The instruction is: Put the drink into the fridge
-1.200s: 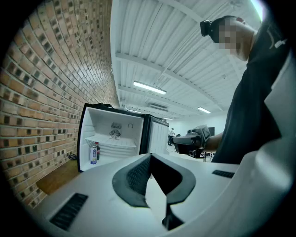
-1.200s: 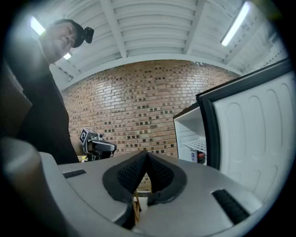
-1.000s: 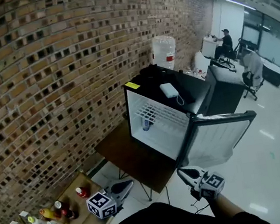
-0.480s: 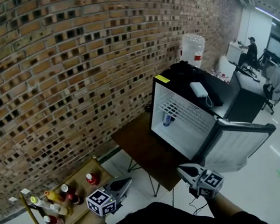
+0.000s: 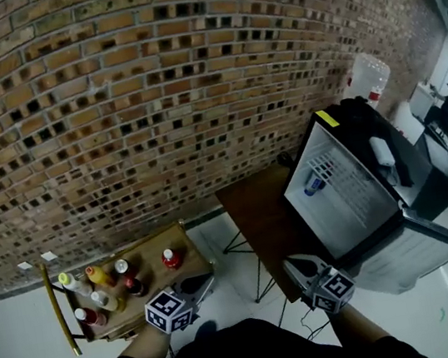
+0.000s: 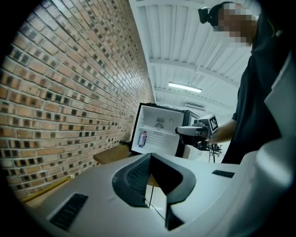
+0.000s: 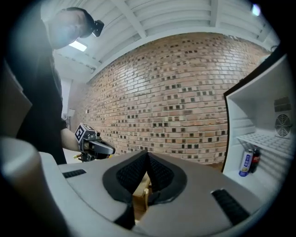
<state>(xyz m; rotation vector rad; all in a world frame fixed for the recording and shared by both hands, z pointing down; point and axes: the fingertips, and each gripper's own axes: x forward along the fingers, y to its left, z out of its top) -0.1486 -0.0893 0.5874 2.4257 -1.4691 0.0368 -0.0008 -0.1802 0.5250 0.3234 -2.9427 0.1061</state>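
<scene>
Head view, task judged part done: one can (image 5: 314, 187) shelved in the open fridge (image 5: 367, 122) at 3 o'clock; bottles (image 5: 98, 276) unpicked on the low table (image 5: 148, 272) at 8 o'clock; left gripper (image 5: 205, 285) and right gripper (image 5: 291, 264) at 6 o'clock, jaws pressed together, both empty.

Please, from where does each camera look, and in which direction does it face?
Head view: on the person's head, facing steeply down at the brick wall, open fridge and wooden tray of bottles; left tool, right tool and dark top show.
Left gripper view: on the left tool, along its shut jaws toward the fridge; right tool and dark top show.
Right gripper view: on the right tool, along its shut jaws toward the brick wall; left tool and dark top show.
Shared: both gripper views see the can inside the fridge.
</scene>
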